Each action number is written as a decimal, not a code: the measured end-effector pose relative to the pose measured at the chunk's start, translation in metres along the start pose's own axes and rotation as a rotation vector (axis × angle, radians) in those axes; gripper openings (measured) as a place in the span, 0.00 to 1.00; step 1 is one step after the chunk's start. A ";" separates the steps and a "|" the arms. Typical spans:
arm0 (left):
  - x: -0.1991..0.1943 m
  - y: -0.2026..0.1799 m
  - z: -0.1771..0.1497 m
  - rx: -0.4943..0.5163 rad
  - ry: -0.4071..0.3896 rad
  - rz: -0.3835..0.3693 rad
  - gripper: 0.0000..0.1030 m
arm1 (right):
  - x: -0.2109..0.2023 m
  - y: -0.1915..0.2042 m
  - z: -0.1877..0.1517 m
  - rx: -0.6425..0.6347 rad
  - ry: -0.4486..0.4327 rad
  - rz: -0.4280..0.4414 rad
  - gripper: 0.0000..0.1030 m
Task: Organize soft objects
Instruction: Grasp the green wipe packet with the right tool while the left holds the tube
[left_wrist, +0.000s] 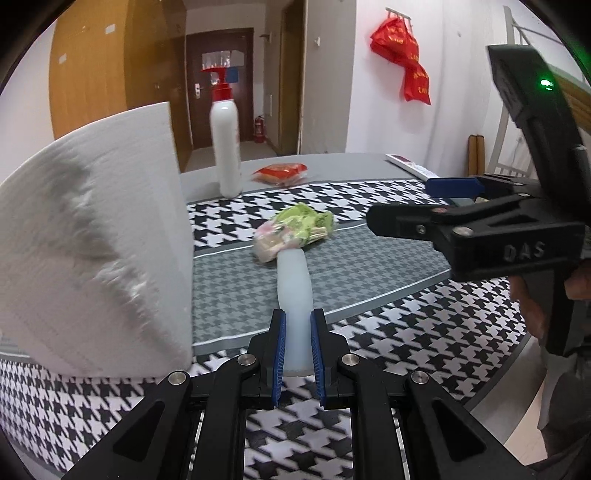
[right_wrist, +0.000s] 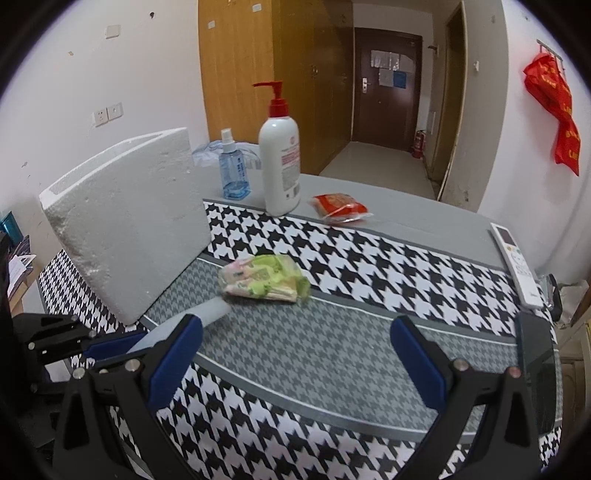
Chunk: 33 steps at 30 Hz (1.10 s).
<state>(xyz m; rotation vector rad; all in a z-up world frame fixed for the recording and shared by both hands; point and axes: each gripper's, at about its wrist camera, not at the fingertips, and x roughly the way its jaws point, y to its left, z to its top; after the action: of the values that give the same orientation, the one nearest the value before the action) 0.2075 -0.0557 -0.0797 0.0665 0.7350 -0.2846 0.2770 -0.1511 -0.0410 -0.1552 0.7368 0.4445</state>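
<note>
My left gripper (left_wrist: 297, 328) is shut on a pale translucent soft strip (left_wrist: 293, 291) that reaches forward to a green and pink soft packet (left_wrist: 291, 230) on the houndstooth cloth. In the right wrist view the strip (right_wrist: 207, 312) ends at the packet (right_wrist: 264, 282), and the left gripper (right_wrist: 107, 345) shows at the lower left. My right gripper (right_wrist: 295, 339) is open and empty, above the grey band of the cloth, short of the packet. It shows in the left wrist view (left_wrist: 454, 201) at the right. A white foam box (right_wrist: 125, 221) stands to the left of the packet.
A white pump bottle (right_wrist: 279, 166) with a red top, a blue spray bottle (right_wrist: 232, 166) and a red snack packet (right_wrist: 341, 206) stand at the table's far side. A white remote (right_wrist: 515, 266) lies at the right edge. A dark phone (right_wrist: 535, 369) lies near the right corner.
</note>
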 end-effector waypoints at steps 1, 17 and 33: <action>-0.002 0.002 -0.001 -0.003 -0.003 0.003 0.14 | 0.003 0.003 0.002 -0.007 0.004 0.009 1.00; -0.018 0.027 -0.020 -0.033 -0.032 0.058 0.14 | 0.053 0.030 0.021 -0.040 0.069 0.047 1.00; -0.045 0.036 -0.038 -0.068 -0.041 0.066 0.14 | 0.097 0.029 0.027 -0.020 0.143 0.050 1.00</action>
<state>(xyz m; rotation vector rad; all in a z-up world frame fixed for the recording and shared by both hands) 0.1616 -0.0050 -0.0791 0.0202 0.6994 -0.1969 0.3438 -0.0844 -0.0866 -0.1891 0.8787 0.4924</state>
